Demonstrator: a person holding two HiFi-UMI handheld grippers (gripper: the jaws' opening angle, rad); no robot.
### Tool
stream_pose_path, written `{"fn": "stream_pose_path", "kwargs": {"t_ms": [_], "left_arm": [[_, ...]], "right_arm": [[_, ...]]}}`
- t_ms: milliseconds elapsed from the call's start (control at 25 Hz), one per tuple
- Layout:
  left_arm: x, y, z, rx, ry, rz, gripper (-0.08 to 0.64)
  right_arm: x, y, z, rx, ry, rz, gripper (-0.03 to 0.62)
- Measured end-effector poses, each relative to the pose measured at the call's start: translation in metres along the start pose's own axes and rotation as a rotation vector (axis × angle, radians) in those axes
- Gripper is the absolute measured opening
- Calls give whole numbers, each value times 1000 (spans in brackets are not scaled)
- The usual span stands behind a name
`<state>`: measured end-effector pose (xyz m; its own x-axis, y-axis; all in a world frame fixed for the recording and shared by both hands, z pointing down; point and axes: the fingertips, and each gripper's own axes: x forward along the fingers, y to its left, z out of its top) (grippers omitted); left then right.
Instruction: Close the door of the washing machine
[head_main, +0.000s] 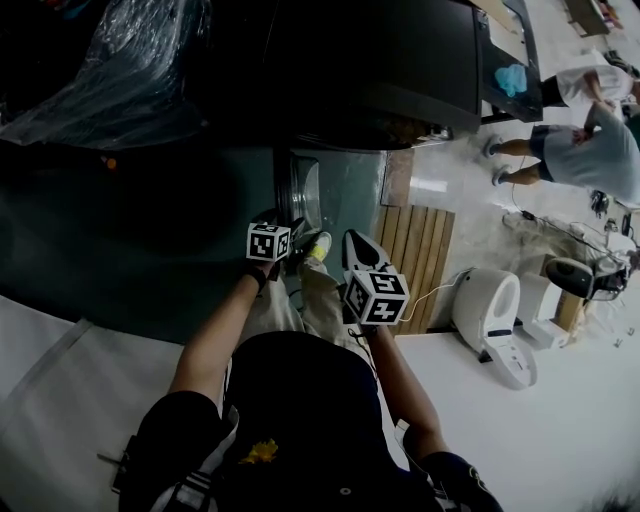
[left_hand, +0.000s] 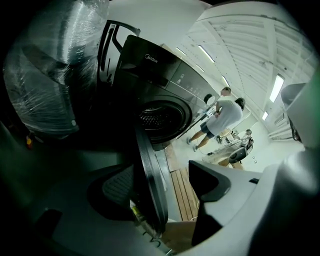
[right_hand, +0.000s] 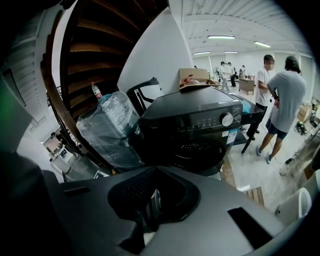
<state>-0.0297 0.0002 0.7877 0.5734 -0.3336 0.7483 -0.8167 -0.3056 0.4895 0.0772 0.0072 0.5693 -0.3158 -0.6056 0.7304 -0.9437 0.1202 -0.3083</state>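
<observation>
A black front-loading washing machine (right_hand: 200, 125) stands with its round door (left_hand: 147, 185) swung open toward the person. The door's rim passes between the widely parted jaws of the left gripper (left_hand: 161, 176). The right gripper (right_hand: 155, 170), tips pressed together on nothing, hovers just beside the door, and the drum (left_hand: 159, 119) is too dark to see inside.

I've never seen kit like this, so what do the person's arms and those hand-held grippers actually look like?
The left hand-held gripper and the right hand-held gripper each have two broad grey jaws with dark textured pads, plus a white cube printed with black square markers. The person wears a dark top with short sleeves.
</observation>
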Motion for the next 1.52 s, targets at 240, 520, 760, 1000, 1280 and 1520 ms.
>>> {"fn": "stream_pose_path", "kwargs": {"t_ms": [240, 520, 760, 1000, 1280, 1520], "left_arm": [[15, -24, 1, 61, 28, -50, 344], [35, -42, 7, 81, 51, -87, 344], [51, -59, 17, 100, 64, -103, 344], [66, -70, 28, 89, 64, -122, 341], [84, -79, 41, 67, 65, -130, 336], [93, -82, 50, 80, 62, -121, 291]], "right_arm": [[-2, -22, -3, 42, -3, -27, 26], [-6, -42, -12, 63, 7, -56, 26], [-13, -63, -11, 95, -3, -86, 26], [-14, -77, -14, 113, -1, -103, 26], [-14, -90, -13, 145, 0, -115, 26], [-13, -105, -17, 128, 21, -126, 26]]}}
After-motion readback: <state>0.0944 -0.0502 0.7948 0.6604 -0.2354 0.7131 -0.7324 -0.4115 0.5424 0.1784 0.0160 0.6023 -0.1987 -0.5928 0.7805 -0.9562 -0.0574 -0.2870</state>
